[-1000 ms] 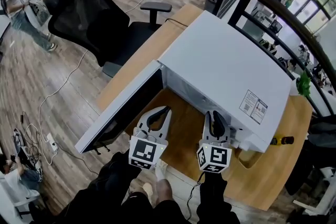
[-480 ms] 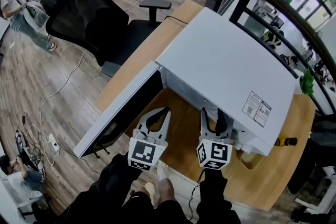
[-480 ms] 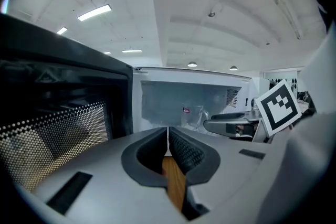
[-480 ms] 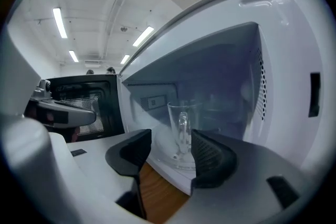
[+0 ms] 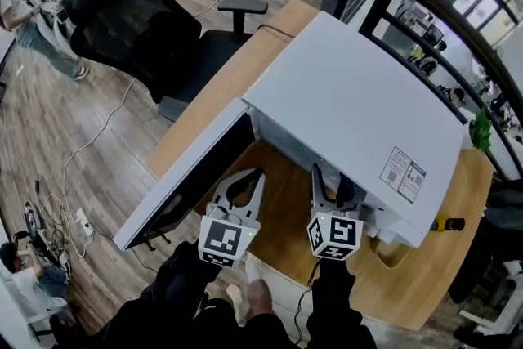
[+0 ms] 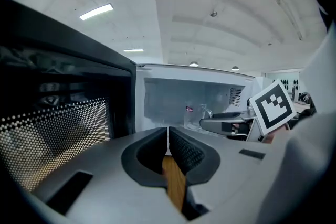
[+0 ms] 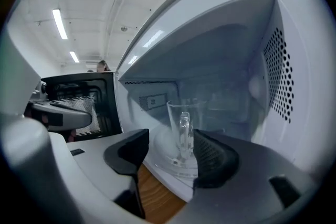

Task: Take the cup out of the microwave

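Holder: Changed since a second ago, item one: my right gripper (image 5: 331, 177). Its jaws were nearly together then; they have just been opening and now stand spread wide, pinching nothing. My left gripper (image 5: 257, 176) has kept its place.

Checker: Item two, the left one?

Holder: Grey jaws with black ribbed pads, pressed together, empty. It hangs beside the right one over the light brown wooden tabletop (image 5: 278, 204), just in front of the open oven.

Checker: Item three, what lies past the right jaws?

Holder: One clear glass cup with a handle (image 7: 181, 134), upright on the round glass turntable (image 7: 170, 163) inside the white box-shaped microwave (image 5: 351, 102). The handle faces me and sits framed in the gap between my right pads. Neither pad touches it. Whether the tips have come level with the handle I cannot tell.

Checker: Item four, the door?

Holder: One dark-windowed microwave door (image 5: 184, 184), swung fully open to my left, with its perforated screen showing close beside the left gripper.

Checker: Anything farther off?

Holder: One black mesh office chair (image 5: 139, 20), standing on the wood-plank floor (image 5: 82, 135) beyond the table's far edge.
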{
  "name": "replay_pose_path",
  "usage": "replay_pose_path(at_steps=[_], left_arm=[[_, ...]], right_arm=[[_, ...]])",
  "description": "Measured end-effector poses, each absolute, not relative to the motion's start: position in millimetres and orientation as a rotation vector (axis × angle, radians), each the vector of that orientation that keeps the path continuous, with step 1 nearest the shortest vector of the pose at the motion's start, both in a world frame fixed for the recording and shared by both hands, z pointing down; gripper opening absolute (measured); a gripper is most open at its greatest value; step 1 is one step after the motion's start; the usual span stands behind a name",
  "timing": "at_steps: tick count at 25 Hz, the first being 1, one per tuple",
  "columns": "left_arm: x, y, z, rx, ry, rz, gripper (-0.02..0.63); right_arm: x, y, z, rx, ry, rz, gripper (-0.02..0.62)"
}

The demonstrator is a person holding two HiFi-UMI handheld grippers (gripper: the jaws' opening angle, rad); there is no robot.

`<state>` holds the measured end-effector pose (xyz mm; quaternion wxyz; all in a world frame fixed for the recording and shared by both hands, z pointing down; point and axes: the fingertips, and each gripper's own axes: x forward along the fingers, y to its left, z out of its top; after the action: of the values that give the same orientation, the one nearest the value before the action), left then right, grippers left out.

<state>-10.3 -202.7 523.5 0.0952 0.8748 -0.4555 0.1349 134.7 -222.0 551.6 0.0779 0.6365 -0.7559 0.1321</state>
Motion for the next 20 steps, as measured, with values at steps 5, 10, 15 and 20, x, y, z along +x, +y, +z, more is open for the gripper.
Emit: replay_pose_path(at_steps=[5, 10, 15, 20], left_arm=[[-9, -204, 527, 2.594, -1.342, 0.409, 0.031], [-11, -209, 530, 2.586, -1.351, 0.413, 0.031], [-14, -212, 530, 2.577, -1.360, 0.410, 0.031], [-16, -216, 528, 2.572, -1.373, 0.423, 0.031]], right_arm=[[134, -230, 555, 1.885, -2.274, 0.396, 0.268], [132, -235, 557, 1.871, -2.287, 0.401, 0.262], [130, -238, 559, 1.862, -2.288, 0.401, 0.237], [130, -240, 560, 1.847, -2.291, 0.404, 0.198]])
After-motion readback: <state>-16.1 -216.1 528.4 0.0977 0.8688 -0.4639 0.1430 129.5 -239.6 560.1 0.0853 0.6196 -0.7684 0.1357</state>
